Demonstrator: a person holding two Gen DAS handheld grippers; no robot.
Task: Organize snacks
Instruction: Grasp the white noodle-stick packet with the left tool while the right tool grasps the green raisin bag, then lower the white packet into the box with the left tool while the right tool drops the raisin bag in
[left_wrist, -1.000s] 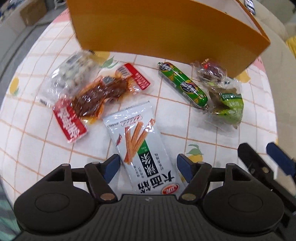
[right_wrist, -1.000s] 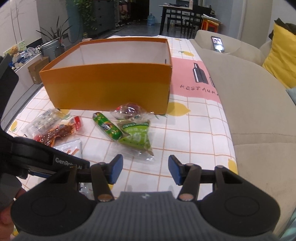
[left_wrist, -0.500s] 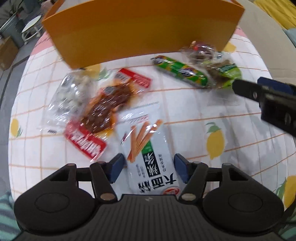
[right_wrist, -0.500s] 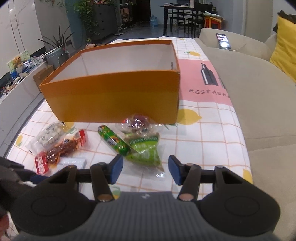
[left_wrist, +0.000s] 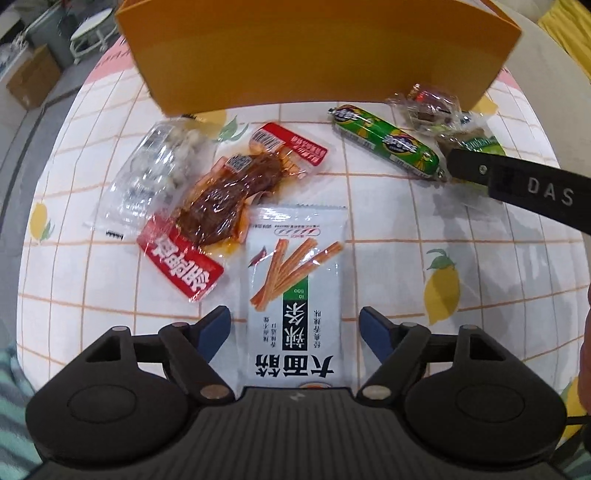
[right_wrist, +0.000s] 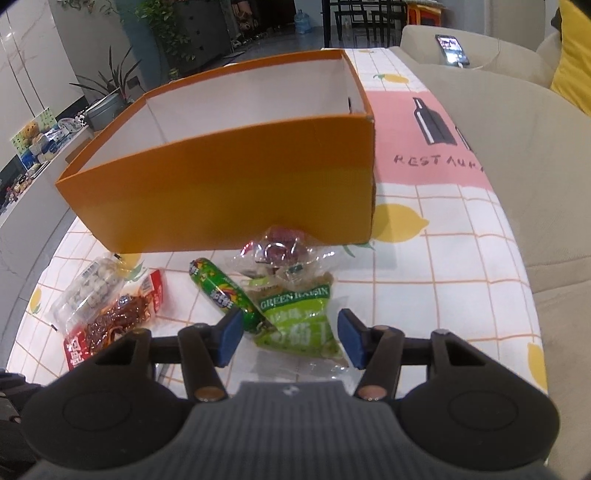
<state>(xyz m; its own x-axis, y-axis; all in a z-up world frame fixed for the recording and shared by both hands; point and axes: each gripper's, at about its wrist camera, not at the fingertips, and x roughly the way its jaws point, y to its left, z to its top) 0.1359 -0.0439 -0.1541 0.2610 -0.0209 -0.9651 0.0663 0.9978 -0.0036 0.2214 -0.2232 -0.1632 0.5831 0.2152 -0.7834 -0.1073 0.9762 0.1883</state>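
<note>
My left gripper (left_wrist: 295, 326) points down over a white packet of orange sticks (left_wrist: 295, 288). Its jaws are opening, one on each side of the packet, and neither pad touches it. My right gripper (right_wrist: 290, 339) stands open astride the green raisin bag (right_wrist: 295, 317), close to the green sausage (right_wrist: 221, 291). One of its black fingers (left_wrist: 517, 184) crosses the left wrist view and hides part of that bag. A clear bag of red sweets (right_wrist: 280, 251) lies against the empty orange box (right_wrist: 229, 192). A brown meat packet (left_wrist: 229, 192) and a clear bag of pale pieces (left_wrist: 159, 166) lie to the left.
The snacks lie on a lemon-print tablecloth (right_wrist: 424, 266). The box (left_wrist: 314, 55) stands just behind them. A beige sofa (right_wrist: 517, 184) with a phone (right_wrist: 452, 50) on it borders the table's right edge. The left edge drops to the floor, with plants and a counter beyond.
The left jaws narrowed slightly, then spread wider around the white packet. The right gripper came forward and down to the raisin bag, and its finger now lies over that bag in the left view.
</note>
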